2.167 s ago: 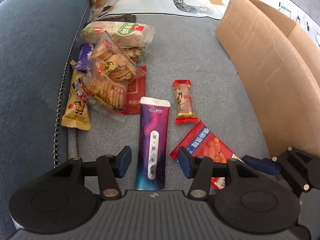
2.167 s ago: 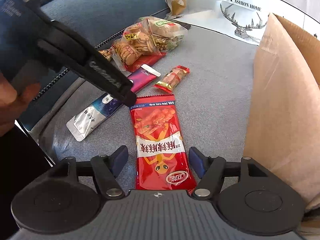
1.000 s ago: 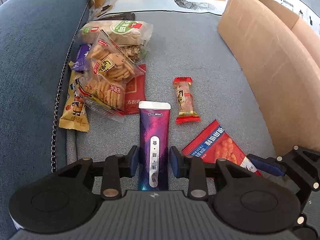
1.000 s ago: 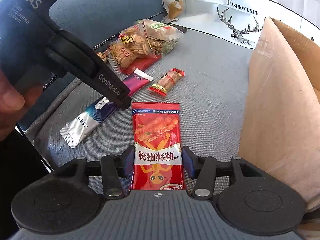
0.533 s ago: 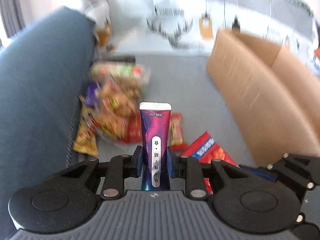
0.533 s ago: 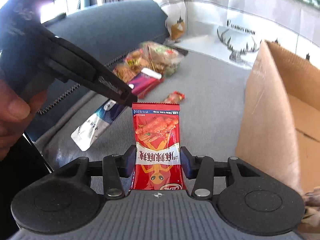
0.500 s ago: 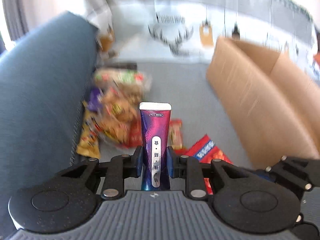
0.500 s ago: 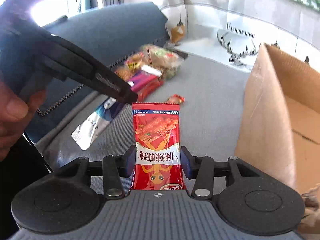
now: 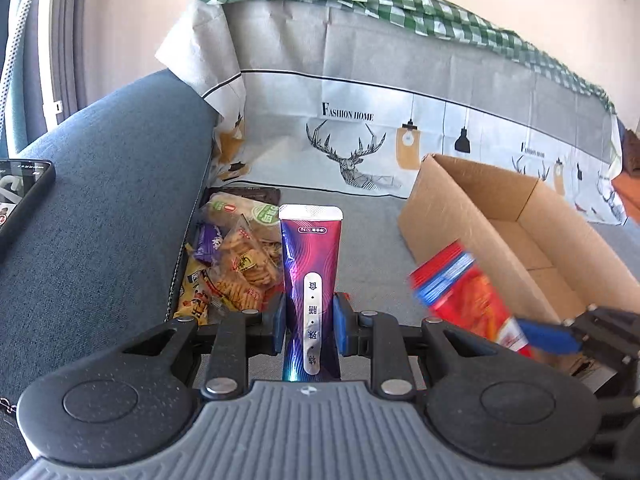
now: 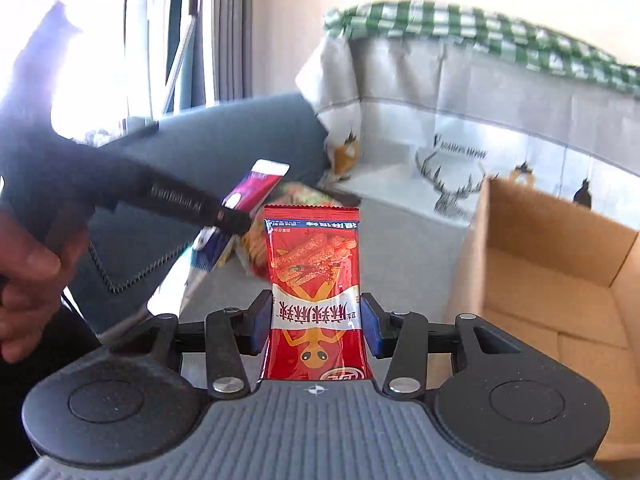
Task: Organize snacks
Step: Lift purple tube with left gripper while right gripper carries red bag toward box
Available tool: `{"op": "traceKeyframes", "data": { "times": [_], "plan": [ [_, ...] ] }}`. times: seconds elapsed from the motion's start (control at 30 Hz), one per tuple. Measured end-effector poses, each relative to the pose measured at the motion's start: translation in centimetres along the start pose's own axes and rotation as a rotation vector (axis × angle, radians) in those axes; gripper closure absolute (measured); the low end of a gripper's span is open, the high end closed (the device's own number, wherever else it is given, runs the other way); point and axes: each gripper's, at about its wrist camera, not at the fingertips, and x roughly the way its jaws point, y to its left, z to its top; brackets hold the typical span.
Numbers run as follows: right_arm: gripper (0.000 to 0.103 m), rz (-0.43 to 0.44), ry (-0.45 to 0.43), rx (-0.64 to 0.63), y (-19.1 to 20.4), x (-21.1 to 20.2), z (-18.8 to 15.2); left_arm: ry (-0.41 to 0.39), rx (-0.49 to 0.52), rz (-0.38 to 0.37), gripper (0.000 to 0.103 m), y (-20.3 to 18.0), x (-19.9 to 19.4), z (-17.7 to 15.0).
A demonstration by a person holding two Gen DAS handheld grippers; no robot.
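Carrying two packets at once toward the cardboard box [image 9: 472, 216]: that is the step we judge to be in hand, with release over the open box as the next move, each gripper needing to clear the near wall before its jaws part.

Item, left gripper [image 9: 310, 326]: closed tight on the purple pouch [image 9: 310, 264], gripped across its lower part; pouch held upright, above the sofa seat [image 9: 372, 232].

Item, right gripper [image 10: 314, 326]: closed on the red snack packet [image 10: 314, 276], gripped across its lower half; packet upright, box just to its right.

Item, purple pouch: long, flat, glossy foil, white sealed top edge, white label strip.

Item, red snack packet: flat rectangular film, shiny, crimped top seam.

Item, cardboard box: plain brown corrugated, open-topped, interior looks bare where we can see it.

Item, remaining snack pile [image 9: 236, 256]: crinkled clear and coloured wrappers, heaped against the sofa arm [image 9: 104, 200], blue woven fabric.
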Motion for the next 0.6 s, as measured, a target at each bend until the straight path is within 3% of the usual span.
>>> {"op": "traceKeyframes", "data": {
  "times": [0.2,0.23,0.27,0.37,0.47,0.6],
  "plan": [
    [0.056,-0.014,-0.061,0.030,-3.2,-2.2,1.3,-0.005,-0.013,-0.017,0.077,-0.1,0.0,0.1],
    [0.067,-0.023,-0.076,0.040,-3.8,-2.6,1.7,-0.006,-0.017,-0.021,0.077,-0.1,0.1,0.2],
    [0.071,-0.036,-0.091,0.046,-4.5,-2.8,2.2,-0.006,-0.021,-0.024,0.077,-0.2,0.2,0.3],
    [0.071,-0.048,-0.136,0.100,-7.1,-3.7,3.8,-0.010,-0.027,-0.037,0.077,-0.7,0.3,0.7],
    [0.079,-0.073,-0.172,0.127,-9.6,-4.3,5.1,-0.018,-0.012,-0.052,0.076,-1.6,0.5,1.1],
    [0.078,-0.126,-0.172,0.170,-12.4,-3.6,5.0,-0.008,-0.010,-0.062,0.077,-2.5,1.2,1.8]
  ]
}}
